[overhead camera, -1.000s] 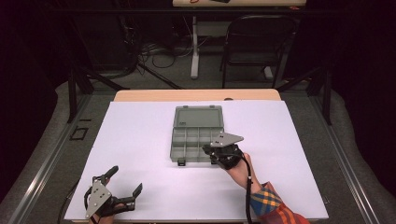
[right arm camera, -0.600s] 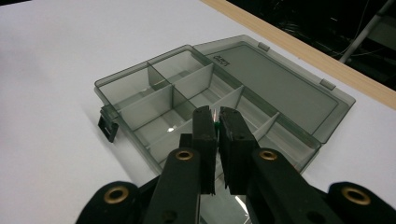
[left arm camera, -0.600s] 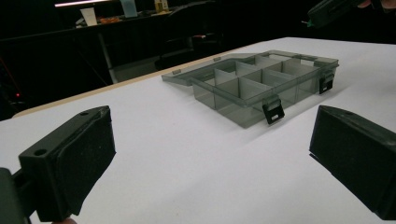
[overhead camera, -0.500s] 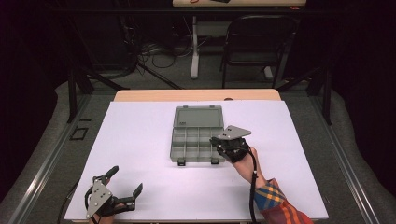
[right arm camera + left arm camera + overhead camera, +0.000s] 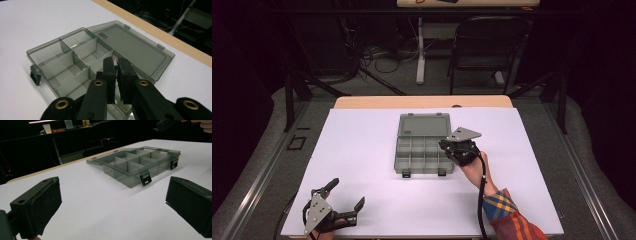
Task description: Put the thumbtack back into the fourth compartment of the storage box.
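A: We see the box (image 5: 424, 148) mid-table on the white sheet (image 5: 362, 150), lid laid flat open toward the far edge, its two black latches on the near side. The compartments that we can see look empty.

B: And the right gripper (image 5: 447, 146)?

A: It hangs at the box's right edge, over the right-hand compartments. In the right gripper view its jaws are nearly together, pinching something small and green (image 5: 116, 66) between the tips. We cannot tell what that item is; it is too small.

B: Is it touching the box?

A: We can't tell. The tips sit above a divider, no clear contact.

B: The left gripper (image 5: 346, 199)?

A: Down at the near left corner of the sheet, well apart from the box. Jaws spread wide, nothing between them. In its own view the box (image 5: 140, 165) lies ahead between the two pads.
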`<state>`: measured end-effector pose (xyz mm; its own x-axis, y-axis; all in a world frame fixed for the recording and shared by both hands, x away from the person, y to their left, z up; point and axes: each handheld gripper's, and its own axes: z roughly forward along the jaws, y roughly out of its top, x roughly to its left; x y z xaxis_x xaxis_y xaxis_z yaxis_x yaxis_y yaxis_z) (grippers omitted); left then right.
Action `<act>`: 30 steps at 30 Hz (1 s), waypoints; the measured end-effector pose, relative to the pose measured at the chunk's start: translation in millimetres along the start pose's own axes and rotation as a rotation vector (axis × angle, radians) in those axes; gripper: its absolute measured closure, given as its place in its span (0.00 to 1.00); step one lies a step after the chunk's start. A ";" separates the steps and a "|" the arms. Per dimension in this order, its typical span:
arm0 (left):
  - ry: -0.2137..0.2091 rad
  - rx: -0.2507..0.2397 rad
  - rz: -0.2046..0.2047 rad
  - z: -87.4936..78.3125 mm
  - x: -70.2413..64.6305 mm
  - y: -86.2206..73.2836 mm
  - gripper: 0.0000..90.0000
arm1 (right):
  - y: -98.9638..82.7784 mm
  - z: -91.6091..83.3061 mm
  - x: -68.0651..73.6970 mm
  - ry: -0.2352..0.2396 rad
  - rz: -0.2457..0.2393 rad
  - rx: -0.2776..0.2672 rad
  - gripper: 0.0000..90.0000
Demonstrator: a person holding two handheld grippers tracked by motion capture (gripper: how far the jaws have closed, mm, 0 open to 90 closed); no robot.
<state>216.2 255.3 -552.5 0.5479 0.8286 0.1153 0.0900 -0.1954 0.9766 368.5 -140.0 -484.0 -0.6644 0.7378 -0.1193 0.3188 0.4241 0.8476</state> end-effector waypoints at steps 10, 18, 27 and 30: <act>0.000 0.002 0.000 -0.3 -0.2 -0.1 0.00 | -6.7 14.8 -14.7 -0.019 0.031 0.048 0.95; 0.001 0.002 0.000 -0.2 0.0 -0.4 0.00 | -13.7 29.2 -23.8 -0.034 0.052 0.096 0.94; 0.000 0.004 -0.002 -0.2 0.0 -0.8 0.00 | -20.1 43.0 -29.1 -0.051 0.070 0.147 0.89; 0.002 0.003 -0.001 -1.0 -0.1 -0.5 0.00 | -21.8 45.1 -29.1 -0.049 0.076 0.160 0.82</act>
<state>215.2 255.8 -552.7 0.5463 0.8297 0.1150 0.0924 -0.1962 0.9762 411.4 -147.0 -522.3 -0.6017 0.7941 -0.0860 0.4730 0.4410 0.7628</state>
